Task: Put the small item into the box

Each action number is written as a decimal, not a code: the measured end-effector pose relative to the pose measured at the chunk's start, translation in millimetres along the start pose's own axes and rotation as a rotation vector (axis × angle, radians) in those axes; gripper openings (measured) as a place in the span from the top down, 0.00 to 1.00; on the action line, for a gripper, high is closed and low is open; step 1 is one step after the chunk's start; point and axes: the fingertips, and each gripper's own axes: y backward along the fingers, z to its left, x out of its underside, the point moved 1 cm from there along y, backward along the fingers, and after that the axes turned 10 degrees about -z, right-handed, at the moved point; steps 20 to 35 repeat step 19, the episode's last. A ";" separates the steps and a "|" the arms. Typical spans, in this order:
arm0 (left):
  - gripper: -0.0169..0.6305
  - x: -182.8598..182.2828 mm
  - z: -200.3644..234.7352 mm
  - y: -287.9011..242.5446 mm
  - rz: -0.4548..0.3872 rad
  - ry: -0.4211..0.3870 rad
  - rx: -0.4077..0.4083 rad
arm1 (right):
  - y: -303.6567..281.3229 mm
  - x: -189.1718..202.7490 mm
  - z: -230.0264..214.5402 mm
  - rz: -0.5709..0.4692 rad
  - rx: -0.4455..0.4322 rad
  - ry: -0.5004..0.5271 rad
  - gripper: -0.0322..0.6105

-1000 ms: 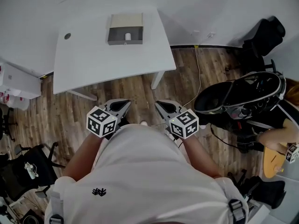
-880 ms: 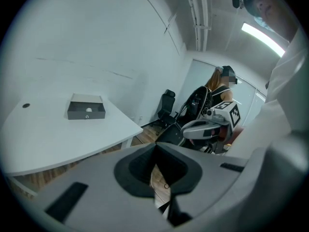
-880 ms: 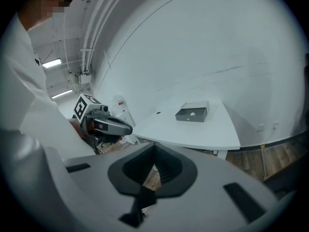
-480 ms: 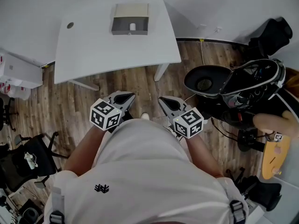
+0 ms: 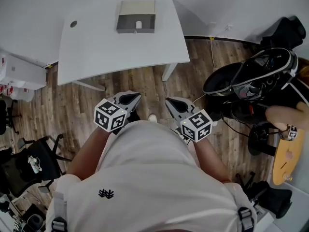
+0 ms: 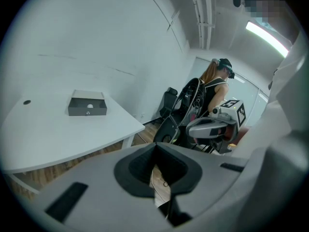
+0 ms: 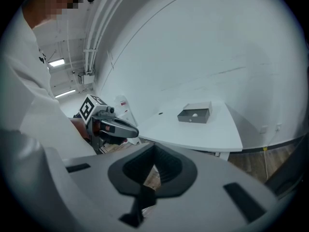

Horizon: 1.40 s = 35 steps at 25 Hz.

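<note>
Hardly shifted since a second ago. Head view: holds left claw (image 5: 129, 99) and right claw (image 5: 174, 104) side by side, well short of the box (image 5: 136, 29) on the tabletop (image 5: 120, 52), with the small item (image 5: 139, 25) lying inside that box. Left gripper view: shows jaws pressed together on nothing, well apart from the box (image 6: 87, 111). Right gripper view: likewise closed tight and empty, far from the box (image 7: 192, 119).
</note>
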 end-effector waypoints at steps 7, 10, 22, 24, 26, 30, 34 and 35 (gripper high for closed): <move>0.96 -8.4 13.7 -9.0 0.009 -0.007 0.014 | -2.8 1.6 -7.9 -0.001 0.034 -0.018 0.94; 0.96 -9.0 19.9 -14.5 0.018 -0.005 0.027 | -4.6 2.0 -13.9 -0.002 0.054 -0.032 0.94; 0.96 -29.2 52.6 -38.4 0.015 -0.001 0.068 | -31.9 -11.6 -35.4 0.006 0.095 -0.030 0.94; 0.96 -29.2 52.6 -38.4 0.015 -0.001 0.068 | -31.9 -11.6 -35.4 0.006 0.095 -0.030 0.94; 0.96 -29.2 52.6 -38.4 0.015 -0.001 0.068 | -31.9 -11.6 -35.4 0.006 0.095 -0.030 0.94; 0.96 -29.2 52.6 -38.4 0.015 -0.001 0.068 | -31.9 -11.6 -35.4 0.006 0.095 -0.030 0.94; 0.96 -29.2 52.6 -38.4 0.015 -0.001 0.068 | -31.9 -11.6 -35.4 0.006 0.095 -0.030 0.94; 0.96 -29.2 52.6 -38.4 0.015 -0.001 0.068 | -31.9 -11.6 -35.4 0.006 0.095 -0.030 0.94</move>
